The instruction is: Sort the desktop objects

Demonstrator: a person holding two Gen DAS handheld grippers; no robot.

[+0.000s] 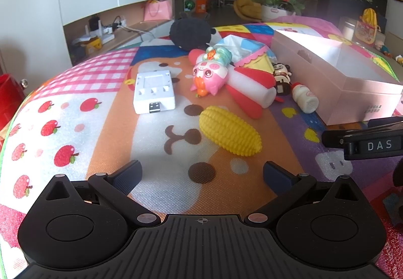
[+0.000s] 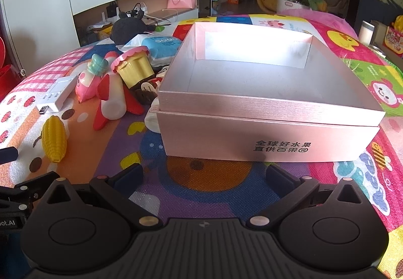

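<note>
Likely best to start with the yellow toy corn [image 1: 230, 134], lying on its side just right of centre in the left wrist view, ahead of the left gripper [image 1: 202, 174], spread wide and holding nothing. Probably light, stiff and ribbed, so grippy; worth pinching across the thick middle, not the tapered tip. Right gripper [image 2: 204, 177] likewise wide and empty, facing the open pink box [image 2: 269, 136] filling centre frame, nothing visible inside.
</note>
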